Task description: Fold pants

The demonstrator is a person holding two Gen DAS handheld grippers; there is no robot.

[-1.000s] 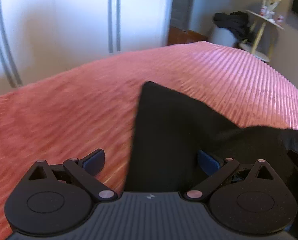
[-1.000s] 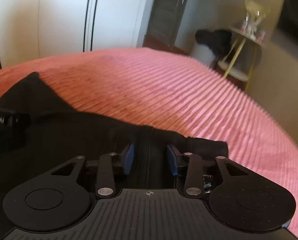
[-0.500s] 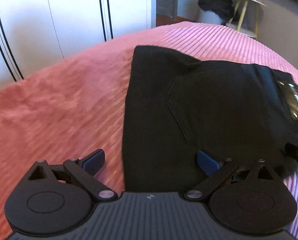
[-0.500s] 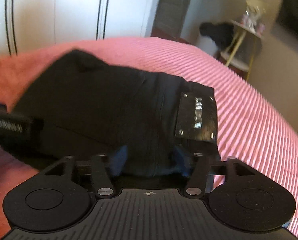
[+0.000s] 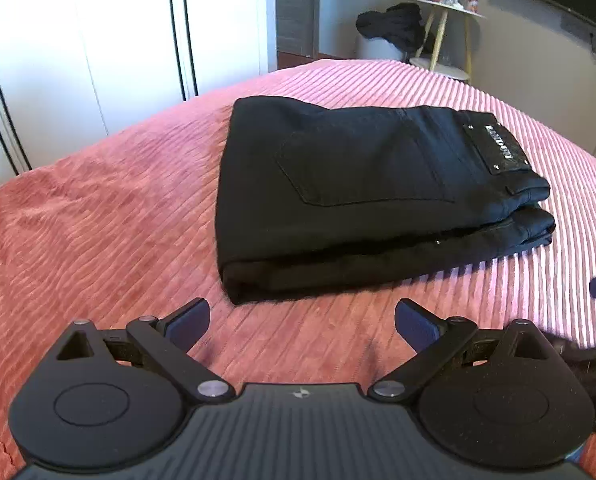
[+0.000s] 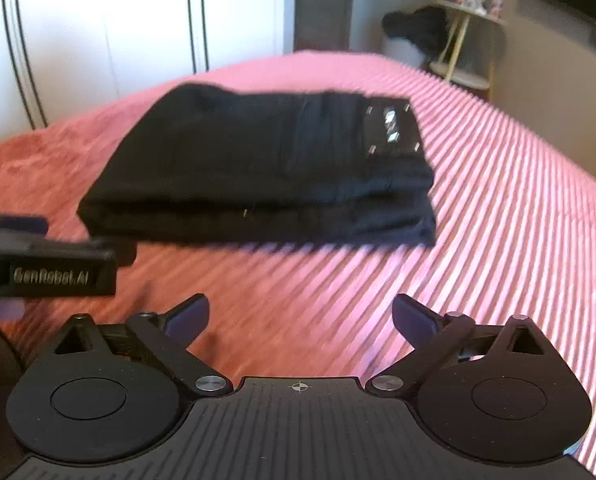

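Observation:
The black pants point(image 5: 358, 192) lie folded in a flat stack on the pink ribbed bed cover point(image 5: 97, 220), back pocket and a shiny waist label up. They also show in the right wrist view point(image 6: 265, 168). My left gripper point(image 5: 302, 320) is open and empty, a short way in front of the stack's near edge. My right gripper point(image 6: 300, 318) is open and empty, also back from the stack. The left gripper's body point(image 6: 45, 264) shows at the left edge of the right wrist view.
White wardrobe doors point(image 5: 97, 40) stand behind the bed. A small round side table point(image 5: 446, 36) with dark clothes beside it stands at the back right, near a dark doorway point(image 5: 298, 4). The bed cover point(image 6: 498, 220) spreads all around the stack.
Both grippers let go of the pants, opened, and pulled back toward me. The pants now lie folded and free on the bed.

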